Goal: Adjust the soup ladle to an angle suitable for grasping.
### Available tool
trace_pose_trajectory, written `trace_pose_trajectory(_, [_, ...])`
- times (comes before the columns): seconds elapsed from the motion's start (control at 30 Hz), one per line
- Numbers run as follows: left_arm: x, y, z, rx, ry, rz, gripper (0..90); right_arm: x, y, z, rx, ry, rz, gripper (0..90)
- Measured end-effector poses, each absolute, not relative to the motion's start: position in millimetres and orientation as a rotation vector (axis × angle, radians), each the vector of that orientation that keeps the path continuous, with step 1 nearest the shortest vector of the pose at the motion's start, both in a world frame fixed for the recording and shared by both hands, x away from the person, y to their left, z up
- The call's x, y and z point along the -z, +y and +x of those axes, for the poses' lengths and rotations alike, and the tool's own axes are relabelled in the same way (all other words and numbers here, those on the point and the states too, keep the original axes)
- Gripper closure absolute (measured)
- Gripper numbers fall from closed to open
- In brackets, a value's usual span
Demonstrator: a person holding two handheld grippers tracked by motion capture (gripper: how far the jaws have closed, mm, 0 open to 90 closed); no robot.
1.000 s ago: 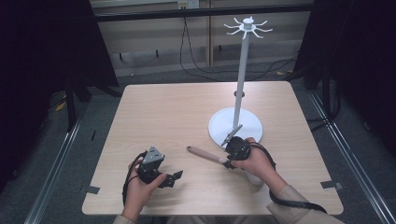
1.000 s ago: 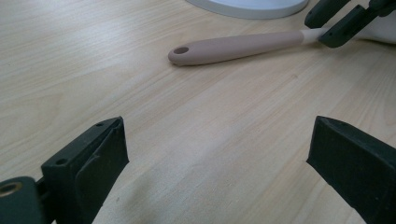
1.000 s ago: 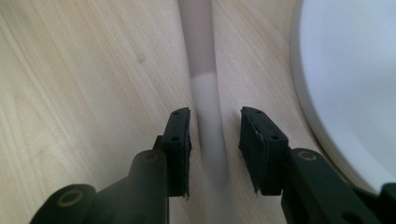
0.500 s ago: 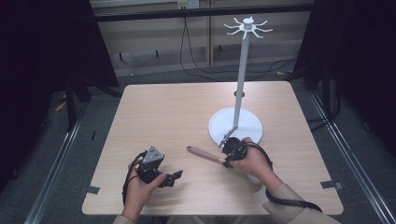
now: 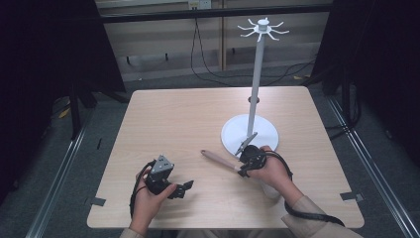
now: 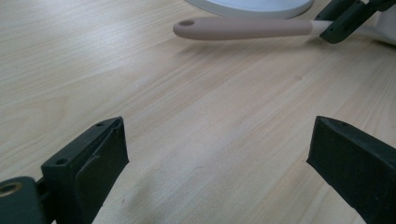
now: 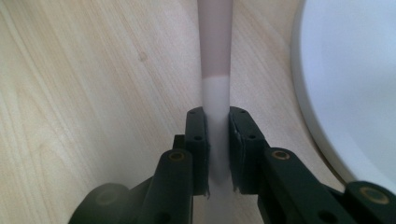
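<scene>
Grasp phase, judging by how things lie: right gripper [image 5: 242, 166] is pinching the utensil [image 5: 220, 159] with both jaws pressed onto its white neck, just behind where the tan handle starts; right gripper view is showing the pads [image 7: 200, 140] squeezing the white section with no gap. Utensil is lying near the front of the table [image 5: 188, 114], handle pointing left toward the table's middle, head end hidden under the right hand [image 5: 270, 171], so I can't tell what kind of utensil it is. Handle tip has a hanging hole [image 6: 187, 22]. White hanger stand [image 5: 255, 84] is sitting just behind the right gripper, its round base [image 5: 233, 136] close to the utensil, hook ring [image 5: 262, 29] high on the pole. Left gripper [image 5: 181, 188] is resting low at the front left, jaws spread wide over bare wood, holding nothing, utensil well ahead of it. Likely goal is hanging the utensil on a hook. Next move is calling for a lift, then swinging the holed end up to hook height; grip sits far from the hole, so the left gripper may be needed to steady or re-grip the handle. Risk: handle pivoting in the pinch.
</scene>
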State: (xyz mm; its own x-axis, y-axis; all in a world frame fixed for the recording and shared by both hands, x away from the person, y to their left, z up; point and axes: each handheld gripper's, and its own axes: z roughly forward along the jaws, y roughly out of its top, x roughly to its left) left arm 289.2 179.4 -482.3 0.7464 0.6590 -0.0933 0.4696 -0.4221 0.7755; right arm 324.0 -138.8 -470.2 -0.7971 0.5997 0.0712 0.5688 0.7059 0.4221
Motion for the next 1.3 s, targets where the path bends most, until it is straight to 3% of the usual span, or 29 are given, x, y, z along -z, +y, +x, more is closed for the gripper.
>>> trace_pose_trajectory(1.3, [484.3, 178.0, 289.0, -0.280, 0.848, 2.106, 4.5, 433.1, -164.1, 311.6, -1.100, 2.530, 1.007, 79.4])
